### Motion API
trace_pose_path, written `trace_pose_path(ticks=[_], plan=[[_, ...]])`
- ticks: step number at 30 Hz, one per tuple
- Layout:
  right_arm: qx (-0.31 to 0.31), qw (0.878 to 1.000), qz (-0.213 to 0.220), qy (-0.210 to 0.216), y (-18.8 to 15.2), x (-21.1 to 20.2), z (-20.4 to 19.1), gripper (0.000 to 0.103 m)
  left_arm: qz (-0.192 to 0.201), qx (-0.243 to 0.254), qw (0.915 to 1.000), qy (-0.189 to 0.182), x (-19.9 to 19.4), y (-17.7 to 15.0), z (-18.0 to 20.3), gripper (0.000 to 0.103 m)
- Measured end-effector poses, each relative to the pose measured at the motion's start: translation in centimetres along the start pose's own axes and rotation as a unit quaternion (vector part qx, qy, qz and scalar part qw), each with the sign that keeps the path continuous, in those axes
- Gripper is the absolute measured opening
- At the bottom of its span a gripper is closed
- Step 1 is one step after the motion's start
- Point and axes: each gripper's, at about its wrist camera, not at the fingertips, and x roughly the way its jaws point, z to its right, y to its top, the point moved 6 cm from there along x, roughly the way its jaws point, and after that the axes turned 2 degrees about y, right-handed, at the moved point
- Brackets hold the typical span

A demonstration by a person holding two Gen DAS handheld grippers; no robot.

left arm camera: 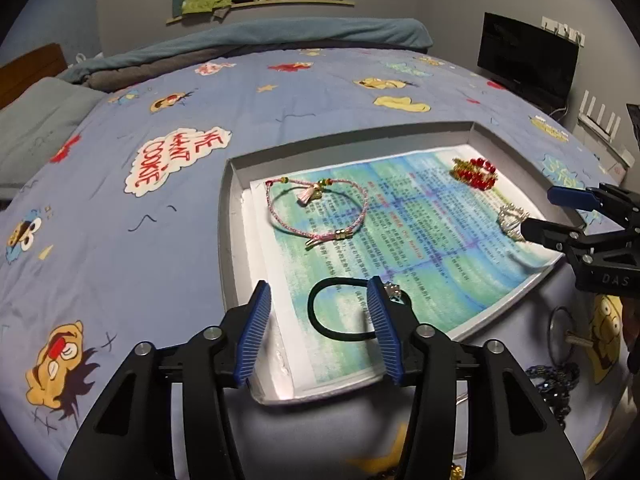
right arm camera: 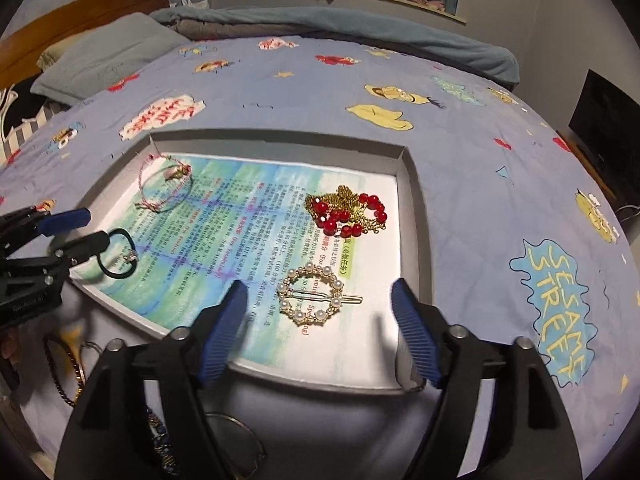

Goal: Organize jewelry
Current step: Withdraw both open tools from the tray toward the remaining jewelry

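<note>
A shallow grey tray (left arm camera: 230, 208) (right arm camera: 412, 184) lined with a printed sheet lies on the bed. In it lie a pink cord bracelet (left arm camera: 316, 210) (right arm camera: 164, 188), a black hair tie (left arm camera: 340, 312) (right arm camera: 118, 256), a red bead and gold chain piece (left arm camera: 476, 174) (right arm camera: 350, 212) and a pearl ring hair clip (left arm camera: 512, 220) (right arm camera: 314, 298). My left gripper (left arm camera: 320, 328) (right arm camera: 80, 228) is open and empty over the hair tie. My right gripper (right arm camera: 320, 328) (left arm camera: 538, 212) is open and empty, with the pearl clip lying between its fingers.
More jewelry lies on the blue cartoon bedspread (left arm camera: 160, 240) in front of the tray: a dark chain (left arm camera: 556, 380), a metal ring (left arm camera: 560, 332), a thin bangle (right arm camera: 240, 448) and a braided cord (right arm camera: 60, 376). A pillow (right arm camera: 108, 56) and a folded blanket (left arm camera: 280, 36) lie at the far side.
</note>
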Motion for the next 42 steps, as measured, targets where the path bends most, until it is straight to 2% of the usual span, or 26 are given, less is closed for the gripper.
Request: trace_pose_path(ticks=[3,8,19,33,42], plan=[[0.005,1.000,0.014,0.001,0.0,-1.1,0.2,0.084,0.010,-0.011,0.9999,-0.002,-0.8,0.2,-0.2,0.066],[0.015,0.999,0.038,0.003,-0.2,-3.4,0.7,0.098,0.028,-0.019,0.9994,0.000,-2.5,0.6,-0.3,0.076],[0.039,0.997,0.060,0.003,-1.5,-7.0,1.9,0.098,0.054,-0.029,0.9980,0.017,-5.9,0.2,-0.6,0.092],[0.053,0.995,0.080,0.012,-3.5,-10.6,2.6,0.098,0.070,-0.029,0.9968,0.027,-9.9,-1.6,-1.5,0.093],[0.043,0.997,0.061,0.007,-6.7,-10.6,2.8,0.098,0.040,-0.040,0.9981,0.026,-10.3,-5.5,-2.8,0.094]])
